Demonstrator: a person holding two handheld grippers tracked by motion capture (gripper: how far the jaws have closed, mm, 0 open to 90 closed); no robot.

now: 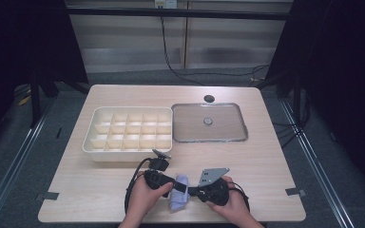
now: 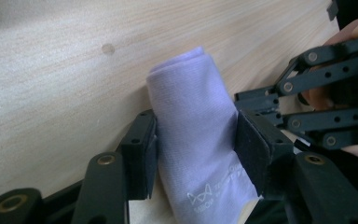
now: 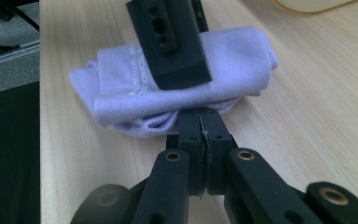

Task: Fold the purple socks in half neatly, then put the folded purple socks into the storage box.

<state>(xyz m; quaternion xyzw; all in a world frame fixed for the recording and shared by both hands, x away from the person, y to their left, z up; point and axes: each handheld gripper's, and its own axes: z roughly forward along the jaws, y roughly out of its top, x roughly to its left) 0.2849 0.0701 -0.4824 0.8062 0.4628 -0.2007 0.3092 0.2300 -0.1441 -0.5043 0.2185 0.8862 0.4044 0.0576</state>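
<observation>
A rolled lavender cloth (image 1: 179,197) (image 2: 191,116) (image 3: 135,88) with white print lies on the wooden table (image 1: 266,161) near its front edge, between the person's two hands. My left gripper (image 1: 176,186) (image 2: 196,149) comes in from the left and straddles the roll, a pad pressing on each side of it; one of its pads (image 3: 175,46) rests on top of the roll in the right gripper view. My right gripper (image 1: 188,191) (image 3: 200,119) comes in from the right with its jaws shut together, their tips pinched on the cloth's lower folded edge.
A cream box (image 1: 89,142) divided into several small compartments stands behind the hands at centre left. To its right lies a clear flat lid (image 1: 244,126) with a round knob. A dark hole (image 1: 209,98) sits in the tabletop behind it. Black cables trail beside the left hand.
</observation>
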